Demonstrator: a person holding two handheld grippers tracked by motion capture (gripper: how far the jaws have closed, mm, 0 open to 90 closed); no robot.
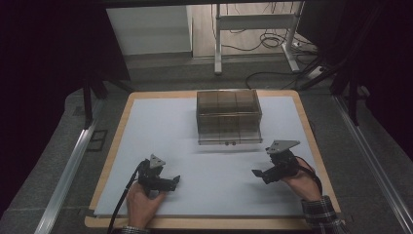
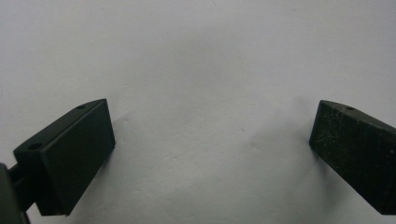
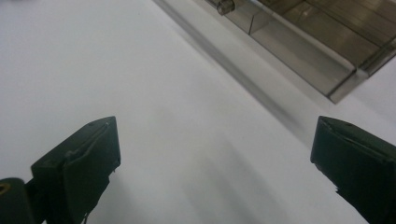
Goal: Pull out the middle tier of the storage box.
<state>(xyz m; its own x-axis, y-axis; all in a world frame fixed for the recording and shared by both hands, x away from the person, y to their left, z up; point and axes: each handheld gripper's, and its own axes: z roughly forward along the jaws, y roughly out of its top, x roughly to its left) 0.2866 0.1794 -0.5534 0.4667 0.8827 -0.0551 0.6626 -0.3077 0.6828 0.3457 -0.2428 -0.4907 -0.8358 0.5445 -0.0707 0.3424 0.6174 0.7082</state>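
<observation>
A smoky clear plastic box [image 1: 228, 117] with drawer-like compartments stands at the far middle of the white mat [image 1: 160, 126]. My right gripper [image 1: 259, 173] is held near the box's front right corner, pointing left, jaws wide open with nothing between them. In the right gripper view the open right gripper [image 3: 215, 130] hovers over bare mat, and the box [image 3: 317, 42] with a small knob [image 3: 225, 5] runs across the top right. My left gripper [image 1: 175, 182] lies low at the near left, pointing right. In the left gripper view the left gripper [image 2: 212, 116] is open over bare mat.
The mat lies on a wooden tabletop [image 1: 311, 131] whose border shows all round. Metal rails [image 1: 68, 170] run along both sides below the table. Behind the table are a white desk frame [image 1: 218, 44] and loose cables [image 1: 272, 39] on the floor.
</observation>
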